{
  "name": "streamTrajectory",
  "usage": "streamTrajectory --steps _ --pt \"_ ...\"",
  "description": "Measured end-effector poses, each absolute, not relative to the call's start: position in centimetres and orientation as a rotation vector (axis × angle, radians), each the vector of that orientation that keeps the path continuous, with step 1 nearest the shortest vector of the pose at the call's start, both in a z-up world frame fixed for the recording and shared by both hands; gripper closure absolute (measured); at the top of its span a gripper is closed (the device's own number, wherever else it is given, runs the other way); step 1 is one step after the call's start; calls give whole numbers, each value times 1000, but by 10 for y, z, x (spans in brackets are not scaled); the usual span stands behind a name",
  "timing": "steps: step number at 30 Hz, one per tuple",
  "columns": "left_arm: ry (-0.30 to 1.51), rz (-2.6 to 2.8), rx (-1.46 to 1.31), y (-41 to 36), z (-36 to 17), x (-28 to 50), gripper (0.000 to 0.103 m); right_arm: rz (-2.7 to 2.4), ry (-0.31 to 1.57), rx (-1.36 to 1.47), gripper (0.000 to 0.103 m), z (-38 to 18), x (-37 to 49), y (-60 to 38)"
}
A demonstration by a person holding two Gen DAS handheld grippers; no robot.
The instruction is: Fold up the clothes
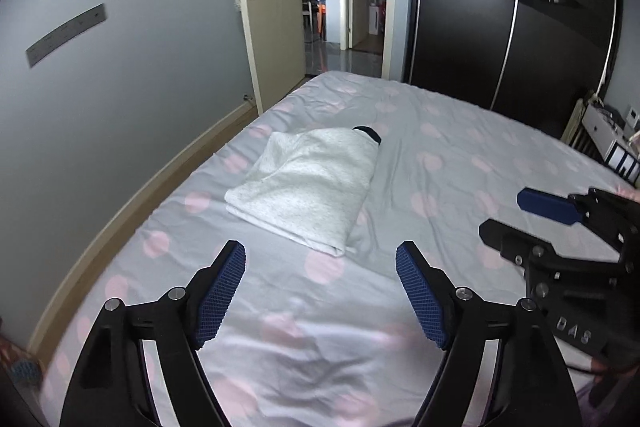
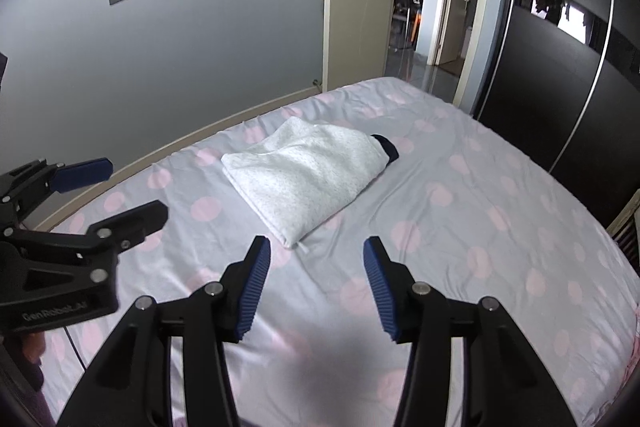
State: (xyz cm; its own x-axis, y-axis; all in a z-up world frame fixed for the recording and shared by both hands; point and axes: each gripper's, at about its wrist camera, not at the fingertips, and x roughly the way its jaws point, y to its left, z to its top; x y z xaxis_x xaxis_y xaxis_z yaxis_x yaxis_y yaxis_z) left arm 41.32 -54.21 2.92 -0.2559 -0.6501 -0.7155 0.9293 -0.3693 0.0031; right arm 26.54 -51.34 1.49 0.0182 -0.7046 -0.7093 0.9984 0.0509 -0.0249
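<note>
Grey-lilac cotton sheet printed with pale pink dots covers the bed, lightly creased across its whole surface, with deeper wrinkles near the far end. On it, toward the wall side and just ahead of both tools, lies the folded garment: a pale grey, speckled knit, soft and thick, squared into a rough rectangle of several layers. Its near corner is neat; the far edge is rounder and puffed. A dark navy cuff pokes out at the far right corner of the bundle.

Left gripper hovers above the sheet, short of the garment's near corner. Its jaws stand wide apart and hold nothing; the pads are blue with a fine ribbed grid, set on black plastic arms with metal pivots. Right gripper is likewise spread and empty, same ribbed blue pads, also clear of the fabric.

Edges: a plain grey wall with a beige skirting board runs close along the bed's left side. A cream door stands ajar at the far left corner. A glossy black wardrobe with thin silver strips stands beyond the far right corner.

Open sheet lies to the right of the garment and between it and the tools.
</note>
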Motion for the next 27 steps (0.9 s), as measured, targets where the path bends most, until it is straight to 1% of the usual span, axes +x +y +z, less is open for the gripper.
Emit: streamTrajectory --steps 2,6,8,14,21,27 --pt "536 -1804 760 -526 28 414 24 -1441 634 574 53 19 269 -494" --pt "588 -1752 780 -492 16 416 24 -1437 585 555 41 24 276 -454" --pt "594 -1740 774 -477 11 418 24 -1453 551 546 39 25 276 -436" --pt "584 -1647 732 -438 -8 427 24 -1542 482 572 38 12 266 -389" --pt "622 -1642 683 -406 -33 426 24 -1557 472 573 39 -17 266 -350" --pt "585 -1678 674 -382 -30 416 24 -1562 439 581 39 -23 265 -331"
